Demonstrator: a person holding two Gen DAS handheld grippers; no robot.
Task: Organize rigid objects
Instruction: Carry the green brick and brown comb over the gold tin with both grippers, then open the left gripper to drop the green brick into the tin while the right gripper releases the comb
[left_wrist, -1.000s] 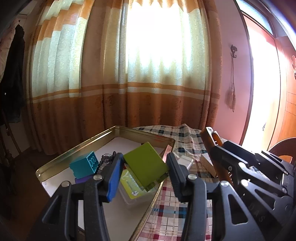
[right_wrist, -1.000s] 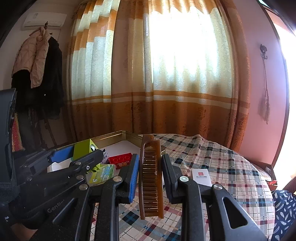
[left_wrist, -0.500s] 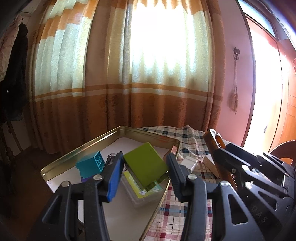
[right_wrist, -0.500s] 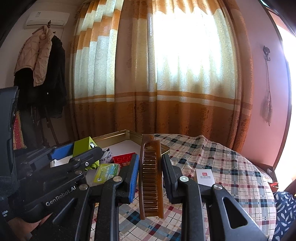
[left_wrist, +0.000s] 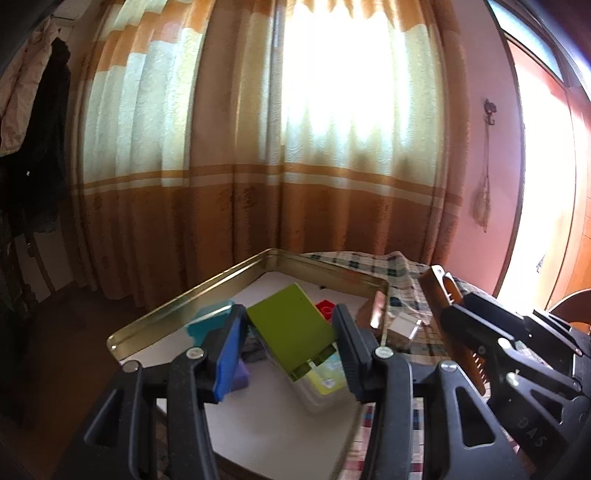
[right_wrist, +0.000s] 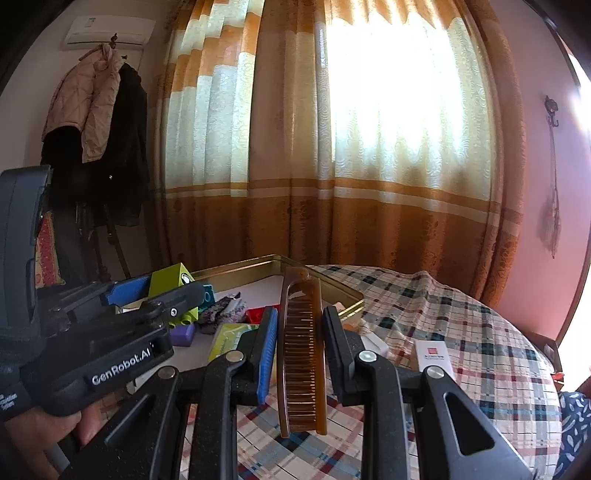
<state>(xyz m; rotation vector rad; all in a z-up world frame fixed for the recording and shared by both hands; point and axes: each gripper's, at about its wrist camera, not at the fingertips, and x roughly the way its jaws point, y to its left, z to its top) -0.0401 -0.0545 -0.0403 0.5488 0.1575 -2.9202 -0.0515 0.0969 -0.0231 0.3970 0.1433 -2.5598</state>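
Observation:
My left gripper (left_wrist: 290, 328) is shut on a lime-green block (left_wrist: 291, 326) and holds it tilted above the gold metal tray (left_wrist: 192, 299). My right gripper (right_wrist: 300, 328) is shut on a brown comb (right_wrist: 301, 354), upright between the jaws, over the plaid tablecloth (right_wrist: 461, 332) just right of the tray (right_wrist: 332, 282). In the tray lie a teal block (left_wrist: 207, 321), a purple block (right_wrist: 183, 334), a red block (left_wrist: 325, 306), a dark patterned item (right_wrist: 221, 308) and a clear box with a green card (left_wrist: 325, 380).
A white card box (right_wrist: 434, 354) and a small white box (left_wrist: 404, 326) lie on the tablecloth right of the tray. Orange-and-cream curtains (right_wrist: 332, 147) hang behind the table. Coats (right_wrist: 99, 129) hang at the left. The left gripper's body (right_wrist: 92, 343) is close beside the right one.
Both grippers have drifted forward and left, over the tray side. The green block and the comb stay held the same way.

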